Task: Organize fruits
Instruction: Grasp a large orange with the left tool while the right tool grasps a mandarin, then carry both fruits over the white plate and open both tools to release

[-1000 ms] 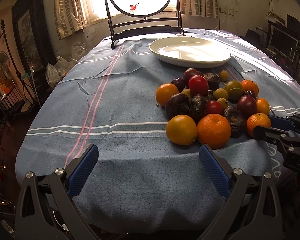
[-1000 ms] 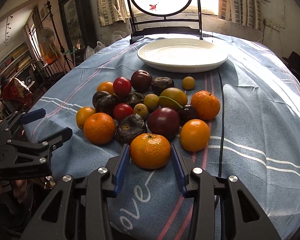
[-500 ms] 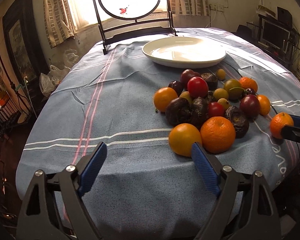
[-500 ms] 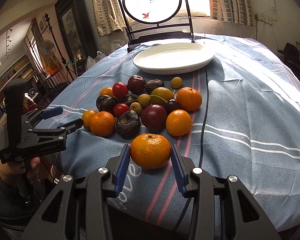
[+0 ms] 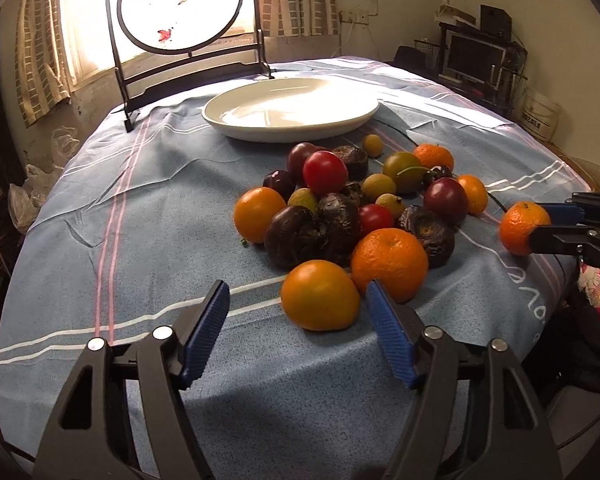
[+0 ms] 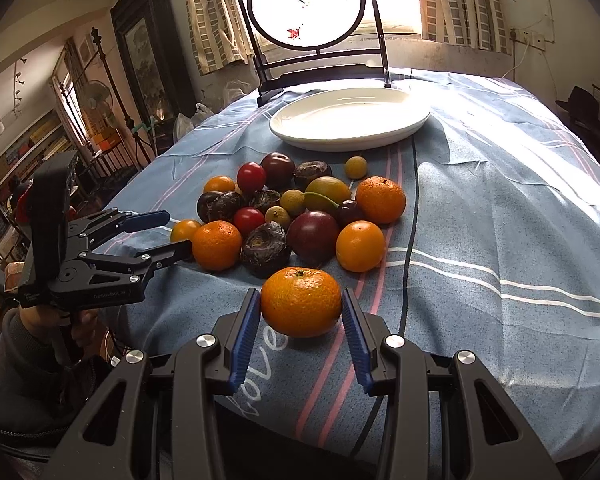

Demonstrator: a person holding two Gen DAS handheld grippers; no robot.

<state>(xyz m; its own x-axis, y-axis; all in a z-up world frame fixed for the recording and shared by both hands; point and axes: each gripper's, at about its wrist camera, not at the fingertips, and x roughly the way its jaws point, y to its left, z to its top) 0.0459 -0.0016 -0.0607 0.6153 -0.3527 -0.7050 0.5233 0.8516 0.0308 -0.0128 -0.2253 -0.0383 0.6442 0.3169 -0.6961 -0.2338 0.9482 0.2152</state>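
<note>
Right wrist view: right hand-held gripper (image 6: 301, 312) is clamping a mandarin (image 6: 301, 302) between its blue pads, holding it just above the cloth near the desk's (image 6: 520, 208) near edge, apart from the pile. Probably lifted clear so it can travel over the heap to the white plate (image 6: 350, 118), which is sitting empty toward the far edge.

Left hand-held gripper (image 5: 296, 332) is hanging with fingers spread wide, gripping nothing, pointing at the near side of the pile; a yellow-orange fruit (image 5: 320, 295) is lying just ahead of the gap, so I'd guess that's its next pick.

Pile is sitting mid-desk, fruit touching fruit, between plate and near edge. Count, held one excluded:
- orange citrus: 5
- red tomato-like: 2
- smooth purple plum-like: about 4
- dark wrinkled fruits: about 4, some overlapping, hard to tell
- small yellow-green round: 4
- larger green one with stem: 1

Plate: 1. Round screen on stand (image 6: 306, 4) behind it: 1.
</note>
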